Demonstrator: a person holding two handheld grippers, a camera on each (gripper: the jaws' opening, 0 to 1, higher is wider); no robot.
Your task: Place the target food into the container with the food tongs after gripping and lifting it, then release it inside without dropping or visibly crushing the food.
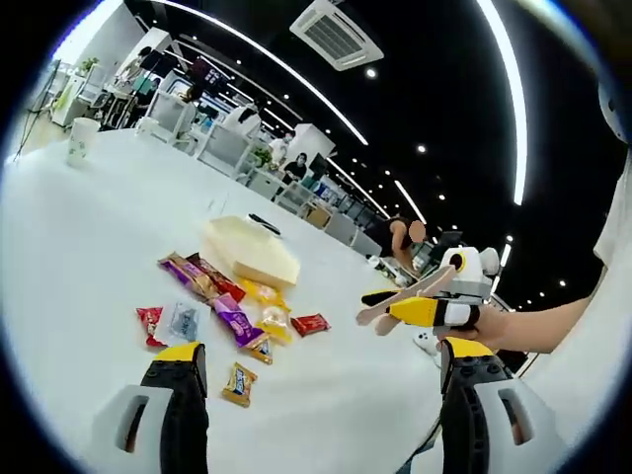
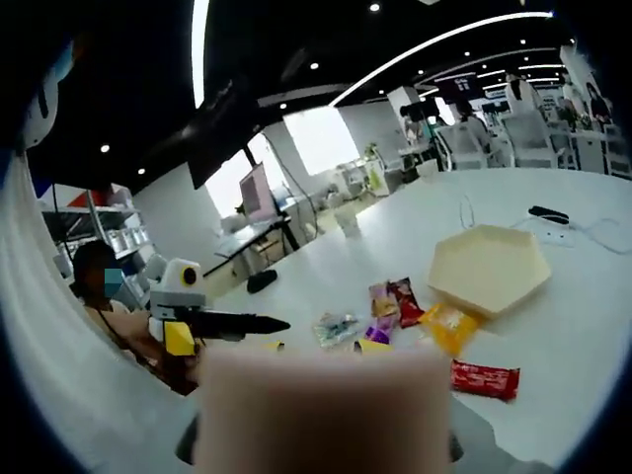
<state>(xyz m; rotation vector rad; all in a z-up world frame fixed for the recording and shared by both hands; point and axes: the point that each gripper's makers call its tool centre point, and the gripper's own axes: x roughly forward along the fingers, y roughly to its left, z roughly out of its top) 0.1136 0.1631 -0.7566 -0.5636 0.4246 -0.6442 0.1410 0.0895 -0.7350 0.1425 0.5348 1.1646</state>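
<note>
From my left gripper (image 1: 314, 395) I look along its two jaws, spread wide with nothing between them, hovering above the white table (image 1: 89, 257). Ahead lies a scatter of wrapped snacks (image 1: 222, 306) (purple, red, yellow and clear packets), loose on the table just in front of the pale hexagonal container (image 1: 252, 249), which sits beyond them with nothing inside that I can see. A paper cup (image 1: 81, 140) stands far off near the table's edge.

My right gripper (image 1: 420, 296) comes in from the right side of that view, held in a hand (image 1: 484, 321), with the wooden food tongs (image 1: 400, 294) clamped in its jaws, their tips slightly parted and in the air, clear of the snacks. In the right gripper view the tongs (image 2: 321, 410) are a blurred beige block up close, and the left gripper (image 2: 222, 324) shows at left.
</note>
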